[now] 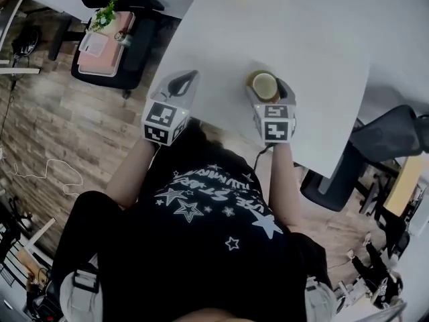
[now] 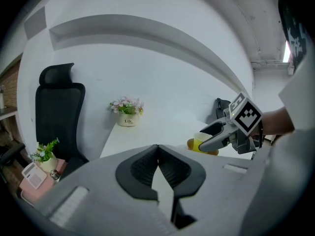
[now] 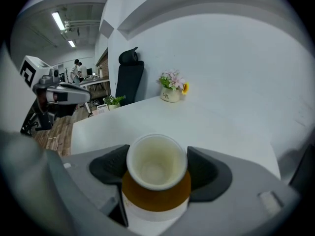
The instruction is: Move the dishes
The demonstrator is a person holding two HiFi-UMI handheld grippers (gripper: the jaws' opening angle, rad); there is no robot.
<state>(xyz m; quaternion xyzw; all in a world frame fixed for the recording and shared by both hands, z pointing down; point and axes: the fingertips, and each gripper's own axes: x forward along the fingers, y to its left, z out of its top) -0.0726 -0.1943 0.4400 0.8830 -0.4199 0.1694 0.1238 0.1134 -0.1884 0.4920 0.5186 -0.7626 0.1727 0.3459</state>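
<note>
Handling of cup [image 3: 156,173]: judged light, being empty. Looks rigid-walled, though ceramic or thick paper cannot be told. Treated as breakable and possibly smooth, so liable to slip under a loose pinch.
Hold point: best taken across the amber band at mid-height, one pad to each side, below the rim. Keeps pressure off the lip and guards against tipping.
Location of cup: stands upright on the white table [image 1: 322,39], near the edge closest to the person, directly between the jaws of the right gripper [image 1: 266,88].
State of right gripper: spread close to its widest, straddling the cup, with pads tight beside the wall on either side. No firm squeeze evident, so recorded as not gripping.
Left gripper [image 2: 157,152]: jaws brought together, nothing between them. Hovers at the table edge, apart from the cup, on its left in the head view.
Cup contents: none seen. Pale interior visible down to the bottom, dry as far as can be told.
Flower pot [image 3: 172,94]: small and pale, at the far side of the table, well apart from the cup. Holds pink blooms and one yellow.
Second pot [image 1: 106,13]: off the table, on a pink stack on a black chair. Holds a small green plant.
Risk: prone to toppling, in this judgement, if nudged by one pad ahead of the other.
</note>
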